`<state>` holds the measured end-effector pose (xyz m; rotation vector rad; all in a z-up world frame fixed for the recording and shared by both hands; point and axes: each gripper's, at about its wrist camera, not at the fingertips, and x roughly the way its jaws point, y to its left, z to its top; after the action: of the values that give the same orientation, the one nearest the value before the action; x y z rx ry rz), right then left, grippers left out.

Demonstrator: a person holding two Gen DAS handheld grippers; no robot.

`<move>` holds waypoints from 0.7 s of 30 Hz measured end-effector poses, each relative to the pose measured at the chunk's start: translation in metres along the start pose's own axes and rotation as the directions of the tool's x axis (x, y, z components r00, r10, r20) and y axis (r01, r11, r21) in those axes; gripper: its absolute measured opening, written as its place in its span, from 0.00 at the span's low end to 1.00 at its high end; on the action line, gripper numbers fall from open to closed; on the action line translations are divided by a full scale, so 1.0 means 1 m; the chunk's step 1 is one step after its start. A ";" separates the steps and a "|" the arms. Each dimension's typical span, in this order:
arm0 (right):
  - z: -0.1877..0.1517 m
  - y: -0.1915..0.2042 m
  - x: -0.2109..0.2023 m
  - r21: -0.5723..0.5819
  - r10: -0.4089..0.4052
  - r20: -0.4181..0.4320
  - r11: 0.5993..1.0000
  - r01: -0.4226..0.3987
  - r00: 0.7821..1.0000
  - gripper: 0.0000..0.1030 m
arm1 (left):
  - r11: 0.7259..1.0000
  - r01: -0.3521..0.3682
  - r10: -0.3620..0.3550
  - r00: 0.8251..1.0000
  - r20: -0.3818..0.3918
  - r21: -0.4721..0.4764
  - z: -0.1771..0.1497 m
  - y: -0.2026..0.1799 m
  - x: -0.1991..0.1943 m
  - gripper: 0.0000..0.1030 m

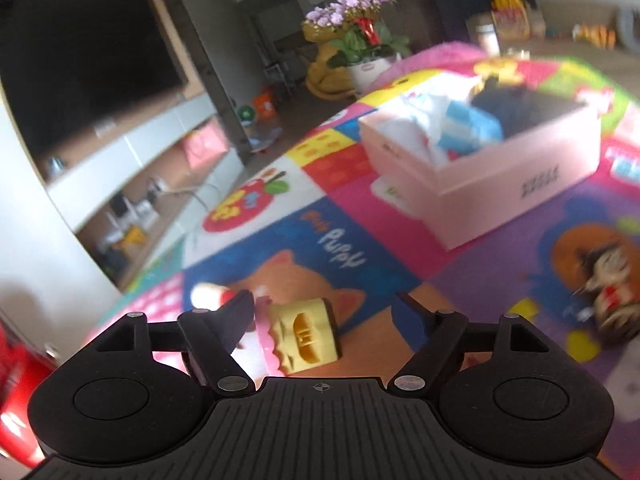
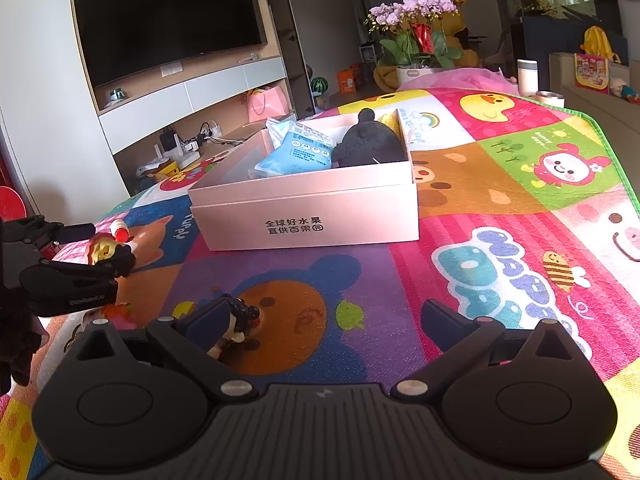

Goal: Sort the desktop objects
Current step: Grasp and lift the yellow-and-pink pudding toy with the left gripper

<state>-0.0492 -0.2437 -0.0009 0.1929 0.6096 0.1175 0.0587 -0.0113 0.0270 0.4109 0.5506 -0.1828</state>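
A yellow and pink toy (image 1: 304, 336) lies on the colourful play mat (image 1: 360, 240) between the fingers of my left gripper (image 1: 324, 316). It touches the left finger, while the right finger stands clear of it, so this gripper is open. The right wrist view shows the left gripper (image 2: 110, 244) at the far left around the same toy (image 2: 102, 249). A white stick with a red end (image 2: 119, 231) lies just beyond it. My right gripper (image 2: 326, 320) is wide open over the mat, with a small dark figurine (image 2: 240, 320) beside its left finger. The pink box (image 2: 304, 208) holds a blue packet (image 2: 300, 152) and a black plush (image 2: 368, 140).
A TV (image 2: 168, 16) and low shelves stand beyond the mat's left edge. A potted orchid (image 2: 416, 36) and a white cup (image 2: 527, 76) sit past the far end. The mat's green border (image 2: 616, 152) runs down the right side. A red object (image 1: 20, 380) is at my left.
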 end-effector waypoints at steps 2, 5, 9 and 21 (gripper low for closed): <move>0.000 0.000 0.000 0.000 0.000 0.001 1.000 0.000 1.000 1.00 | 0.997 0.055 -0.055 0.998 0.005 -0.045 0.001 0.003 -0.003 0.79; 0.000 0.000 0.000 0.000 0.000 0.000 1.000 0.000 1.000 1.00 | 0.982 0.138 -0.138 0.990 0.007 -0.130 0.002 0.009 -0.005 0.79; 0.000 0.000 0.000 0.000 0.000 0.000 1.000 0.000 1.000 1.00 | 0.946 0.236 -0.238 0.971 0.020 -0.223 0.003 0.012 -0.005 0.79; 0.000 0.000 0.000 0.000 0.001 0.000 1.000 -0.001 1.000 1.00 | 0.916 0.312 -0.317 0.948 0.020 -0.252 0.017 -0.010 -0.006 0.81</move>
<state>-0.0493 -0.2438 -0.0014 0.1933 0.6097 0.1181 0.0589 -0.0275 0.0401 0.0729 0.6507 -0.4139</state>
